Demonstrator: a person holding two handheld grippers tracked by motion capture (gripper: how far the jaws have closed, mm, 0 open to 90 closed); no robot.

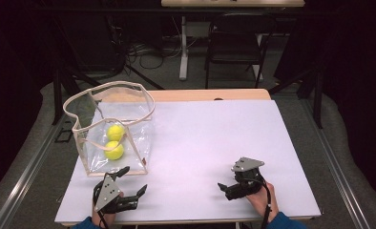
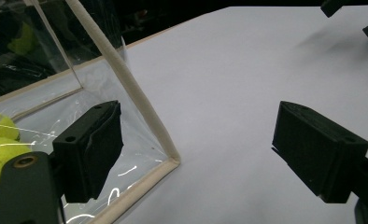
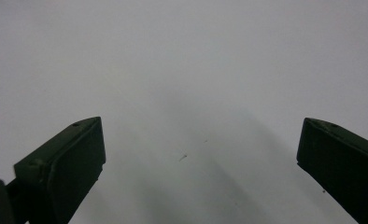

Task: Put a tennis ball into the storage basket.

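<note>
A clear plastic bag (image 1: pixel 129 102) with beige trim stands open on the left of the white table (image 1: pixel 210 129). Two yellow tennis balls (image 1: pixel 114 141) lie inside it, one behind the other. My left gripper (image 1: pixel 133 181) rests open just in front of the bag's near edge. In the left gripper view the bag's near corner (image 2: pixel 169 158) sits between the spread jaws of the left gripper (image 2: pixel 201 144), close to the left one, and the balls (image 2: pixel 0 140) show through the plastic. My right gripper (image 1: pixel 229 183) is open over bare table near the front right; in its own view the right gripper (image 3: pixel 201 154) holds nothing.
The table's front edge (image 1: pixel 186 220) runs just below both hands. A black folding chair (image 1: pixel 236 43) and a white table leg (image 1: pixel 183 47) stand on the floor beyond the far edge. The other gripper's jaw tips (image 2: pixel 350 14) show far off in the left gripper view.
</note>
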